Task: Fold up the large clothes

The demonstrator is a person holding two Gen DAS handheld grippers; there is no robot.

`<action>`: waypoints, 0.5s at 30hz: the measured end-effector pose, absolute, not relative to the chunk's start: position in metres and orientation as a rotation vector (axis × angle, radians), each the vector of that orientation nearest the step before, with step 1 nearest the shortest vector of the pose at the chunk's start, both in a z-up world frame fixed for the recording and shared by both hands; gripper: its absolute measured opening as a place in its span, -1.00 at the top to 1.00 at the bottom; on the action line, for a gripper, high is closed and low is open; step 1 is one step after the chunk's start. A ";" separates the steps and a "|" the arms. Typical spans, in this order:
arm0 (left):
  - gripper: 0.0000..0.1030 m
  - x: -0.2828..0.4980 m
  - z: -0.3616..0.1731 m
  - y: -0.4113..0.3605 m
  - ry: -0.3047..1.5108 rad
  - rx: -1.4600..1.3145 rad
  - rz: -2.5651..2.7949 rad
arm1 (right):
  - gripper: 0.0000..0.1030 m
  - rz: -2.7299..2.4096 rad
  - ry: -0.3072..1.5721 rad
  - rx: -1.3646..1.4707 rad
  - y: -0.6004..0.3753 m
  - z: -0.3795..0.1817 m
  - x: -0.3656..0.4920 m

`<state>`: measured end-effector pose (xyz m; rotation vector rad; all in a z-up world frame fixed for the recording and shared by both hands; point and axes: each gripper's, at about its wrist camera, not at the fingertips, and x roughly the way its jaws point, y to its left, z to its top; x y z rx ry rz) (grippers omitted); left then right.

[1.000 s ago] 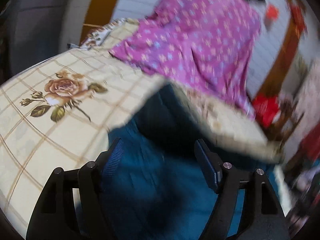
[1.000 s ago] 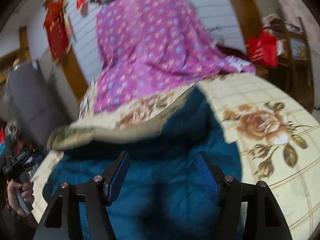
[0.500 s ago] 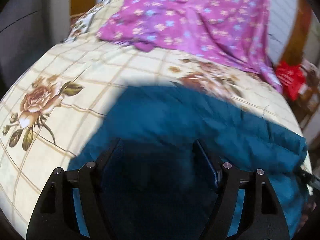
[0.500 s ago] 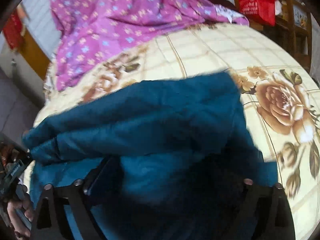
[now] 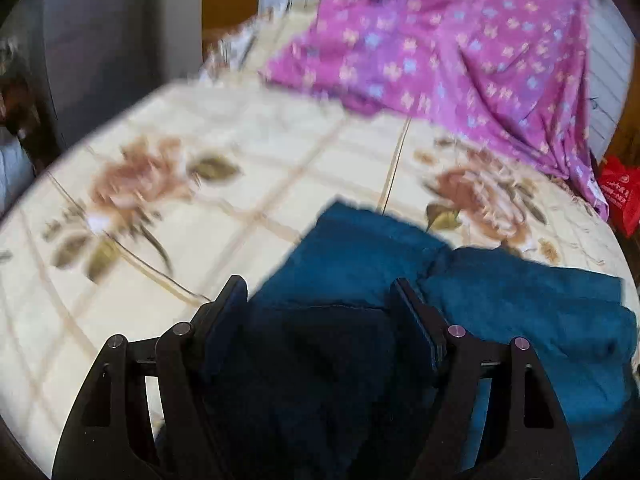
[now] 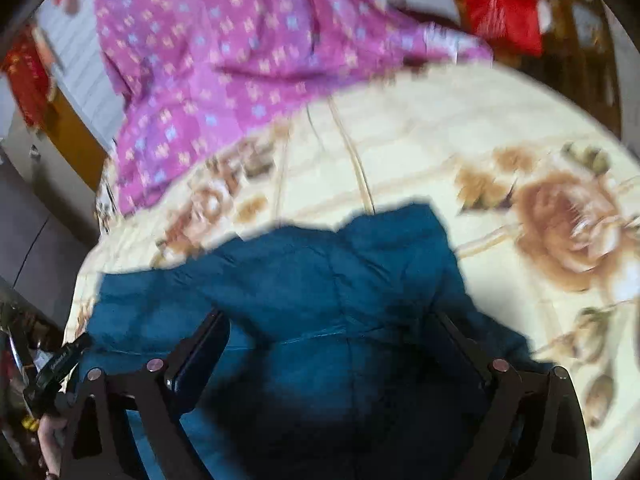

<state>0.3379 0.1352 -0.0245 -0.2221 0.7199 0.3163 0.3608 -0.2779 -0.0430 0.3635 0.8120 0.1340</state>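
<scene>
A large teal padded garment (image 5: 500,304) lies on the cream rose-print bedspread (image 5: 248,168). It also shows in the right wrist view (image 6: 332,268), bunched in folds. My left gripper (image 5: 320,304) hangs open just above the garment's left part, with dark fabric between its spread fingers (image 5: 230,304). My right gripper (image 6: 332,340) is open wide over the garment's near part, and the bedspread (image 6: 460,140) lies beyond. I cannot see either one pinching cloth.
A purple flowered sheet (image 5: 460,48) is heaped at the far side of the bed, also in the right wrist view (image 6: 224,52). A red bag (image 5: 620,196) hangs at the right. The person's hand with the other gripper (image 6: 52,372) shows at the left edge.
The lifted bedspread edge and garment have come down flat on the bed. Both grippers have drawn back toward the near side; the right one has opened wider.
</scene>
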 end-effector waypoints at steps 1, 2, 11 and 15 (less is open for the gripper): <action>-0.45 0.328 -0.013 0.129 0.682 -0.208 0.284 | -0.90 0.147 0.781 0.351 -0.274 -0.033 0.352; -0.45 0.319 -0.003 0.119 0.656 -0.198 0.239 | -0.90 0.166 0.748 0.331 -0.267 -0.020 0.338; -0.46 0.303 -0.040 0.028 0.879 -0.036 -0.046 | -0.95 0.207 0.871 0.121 -0.216 -0.044 0.280; -0.45 0.296 -0.024 0.047 0.889 -0.117 -0.040 | -0.91 0.219 0.840 0.167 -0.233 -0.042 0.265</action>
